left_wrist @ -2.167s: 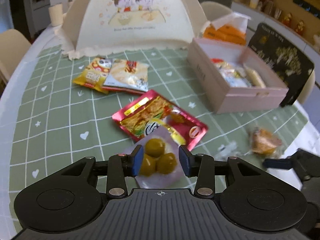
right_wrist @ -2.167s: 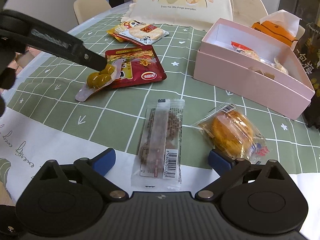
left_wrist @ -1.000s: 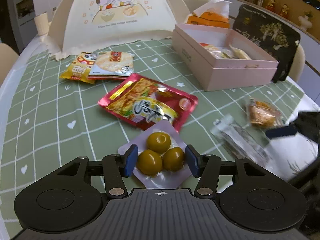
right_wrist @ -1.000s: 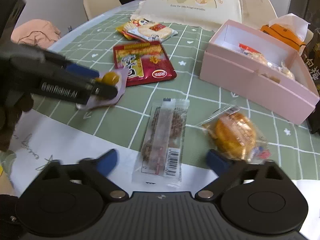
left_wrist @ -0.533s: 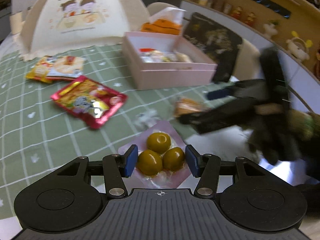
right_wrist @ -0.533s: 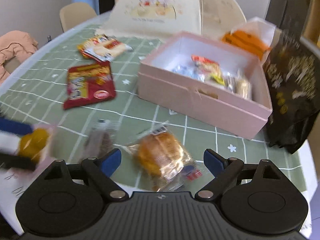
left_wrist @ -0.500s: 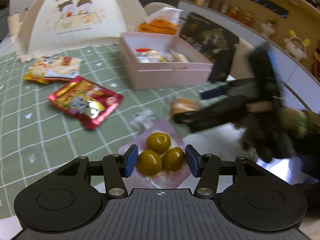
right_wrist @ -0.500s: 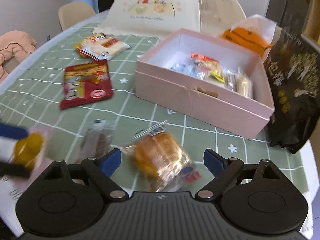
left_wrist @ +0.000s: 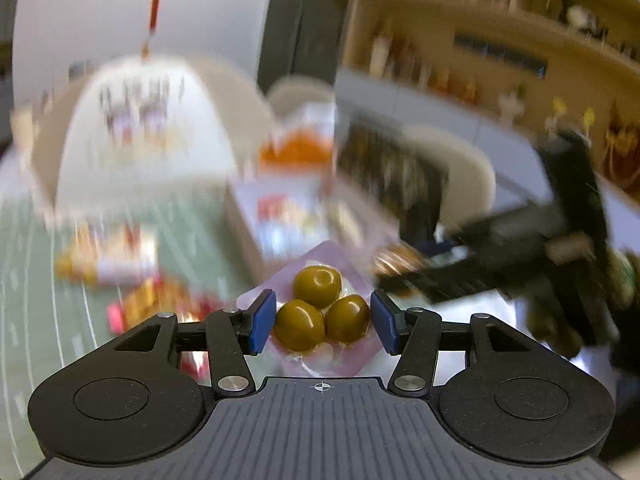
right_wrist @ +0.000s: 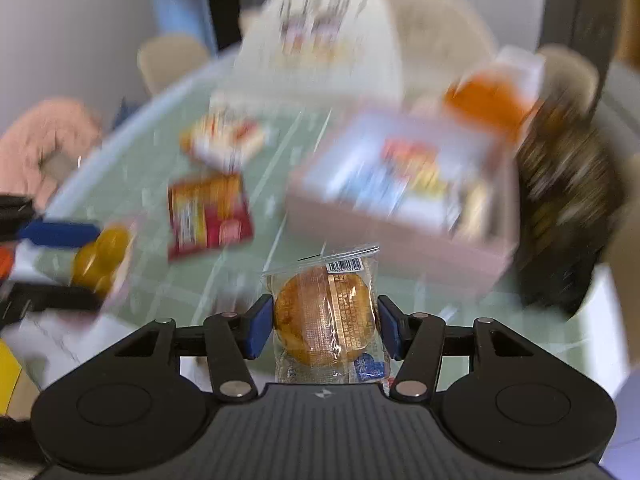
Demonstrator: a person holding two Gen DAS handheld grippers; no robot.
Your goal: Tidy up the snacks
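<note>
left gripper [left_wrist: 323, 322]: its blue pads bracket a clear vacuum pouch of three round olive-green fruits [left_wrist: 320, 312], narrow on it, pouch carried clear of the table. the pouch runs from between the pads toward twelve o'clock.

right gripper [right_wrist: 326, 330]: its jaws have just been closing and now clamp a clear wrapped round golden-brown cake [right_wrist: 326, 316] by its two sides; the pads press the wrapper. the barcode end of the wrapper points to twelve o'clock, so the long axis lies along the fingers.

beyond, all is motion-blurred. in the right wrist view a red foil snack packet [right_wrist: 208, 214] lies on the green grid-patterned tablecloth [right_wrist: 132, 184] at about ten o'clock; a further pale and yellow pair of packets [right_wrist: 226, 142] sits beyond it. the open pale pink rectangular cardboard box [right_wrist: 400, 236], already part-filled with wrapped snacks, stands at about one o'clock, just beyond the cake. a dark patterned bag [right_wrist: 568, 200] stands to its right at two o'clock, an orange tissue pack [right_wrist: 488, 104] behind it, and a cream dome-shaped mesh food cover [right_wrist: 320, 32] at twelve o'clock farthest off.

finding: both loads look secured and lifted. the governing relation is box to tool: from the right gripper it lies ahead and slightly right, near; from the left gripper's view the box [left_wrist: 280, 216] lies at about twelve o'clock, farther off. judged so, the right hand is the nearer and should release first, cake descending over the near wall. risk: the two grippers converge on one opening.
</note>
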